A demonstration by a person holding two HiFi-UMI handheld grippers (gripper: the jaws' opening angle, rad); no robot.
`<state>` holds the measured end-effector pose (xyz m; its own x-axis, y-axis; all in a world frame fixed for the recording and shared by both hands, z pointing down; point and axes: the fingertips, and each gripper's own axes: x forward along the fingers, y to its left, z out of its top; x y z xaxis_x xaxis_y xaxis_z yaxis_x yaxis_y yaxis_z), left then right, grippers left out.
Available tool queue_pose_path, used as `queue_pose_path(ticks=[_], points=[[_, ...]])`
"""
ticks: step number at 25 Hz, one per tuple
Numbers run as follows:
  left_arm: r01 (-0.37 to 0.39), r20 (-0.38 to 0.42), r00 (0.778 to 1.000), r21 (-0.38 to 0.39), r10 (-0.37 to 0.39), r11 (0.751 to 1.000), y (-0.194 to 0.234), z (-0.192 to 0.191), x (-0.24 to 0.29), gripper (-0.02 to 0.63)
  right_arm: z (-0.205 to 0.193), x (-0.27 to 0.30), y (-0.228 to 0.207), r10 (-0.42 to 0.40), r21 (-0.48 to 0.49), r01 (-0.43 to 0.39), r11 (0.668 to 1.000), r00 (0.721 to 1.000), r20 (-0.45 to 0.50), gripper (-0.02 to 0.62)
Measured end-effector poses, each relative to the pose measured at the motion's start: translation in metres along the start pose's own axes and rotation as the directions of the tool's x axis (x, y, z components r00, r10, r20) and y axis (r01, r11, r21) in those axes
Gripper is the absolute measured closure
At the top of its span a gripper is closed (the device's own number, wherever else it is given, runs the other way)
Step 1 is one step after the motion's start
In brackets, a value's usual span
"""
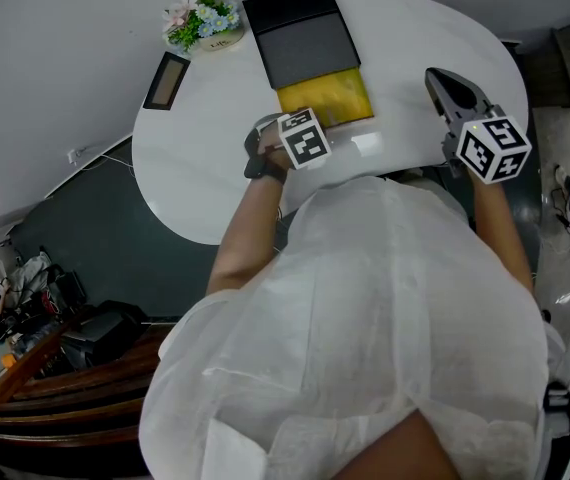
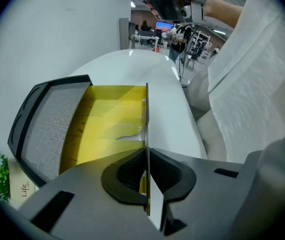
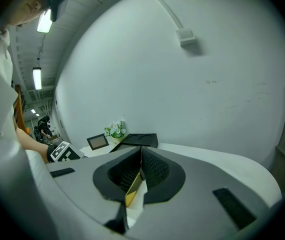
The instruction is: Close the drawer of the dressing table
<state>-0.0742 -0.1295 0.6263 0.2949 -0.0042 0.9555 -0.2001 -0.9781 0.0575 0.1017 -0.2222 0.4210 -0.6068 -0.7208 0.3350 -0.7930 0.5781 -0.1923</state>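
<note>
On the white surface [image 1: 195, 168], the yellow drawer [image 1: 325, 96] stands pulled out of a black box [image 1: 300, 30], toward the person. The left tool [image 2: 146, 154] points steeply down, its jaws pinched narrow on the drawer's thin front wall. The right tool [image 1: 440, 80] hangs over the surface's right side, jaws together and empty. Flowers [image 1: 202, 16] and a frame [image 1: 166, 80] sit at the back left.

Yellow-lined drawer [image 1: 325, 96] lies open in dressing table [image 1: 205, 178].
</note>
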Motion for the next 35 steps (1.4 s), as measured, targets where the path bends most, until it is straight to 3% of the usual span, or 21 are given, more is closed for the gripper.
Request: queue_pose_path(ticks=[4, 13, 20, 23, 28, 35], points=[[-0.055, 0.011, 0.998, -0.016, 0.055, 0.998, 0.014, 0.004, -0.006, 0.575, -0.003, 0.000, 0.003, 0.011, 0.000, -0.011, 1.000, 1.000, -0.007, 0.584], [-0.057, -0.004, 0.998, -0.004, 0.057, 0.998, 0.019, 0.001, -0.003, 0.575, -0.002, 0.001, 0.001, 0.009, 0.002, -0.009, 1.000, 1.000, -0.004, 0.584], [-0.221, 0.018, 0.975, 0.013, 0.220, 0.975, 0.047, 0.001, -0.013, 0.566, 0.000, 0.001, 0.003, 0.010, 0.001, -0.010, 1.000, 1.000, -0.006, 0.584], [-0.244, 0.016, 0.970, 0.024, 0.244, 0.969, 0.051, 0.000, -0.014, 0.554, 0.000, 0.000, 0.003, 0.010, 0.000, -0.010, 1.000, 1.000, -0.007, 0.584], [-0.283, 0.013, 0.959, 0.029, 0.283, 0.959, 0.062, 0.004, -0.016, 0.499, 0.001, 0.003, -0.002, 0.014, -0.001, -0.014, 1.000, 1.000, -0.009, 0.584], [-0.423, 0.028, 0.906, 0.076, 0.422, 0.903, 0.076, 0.002, -0.030, 0.333, -0.002, 0.000, 0.004, 0.013, -0.004, -0.013, 1.000, 1.000, -0.002, 0.584]])
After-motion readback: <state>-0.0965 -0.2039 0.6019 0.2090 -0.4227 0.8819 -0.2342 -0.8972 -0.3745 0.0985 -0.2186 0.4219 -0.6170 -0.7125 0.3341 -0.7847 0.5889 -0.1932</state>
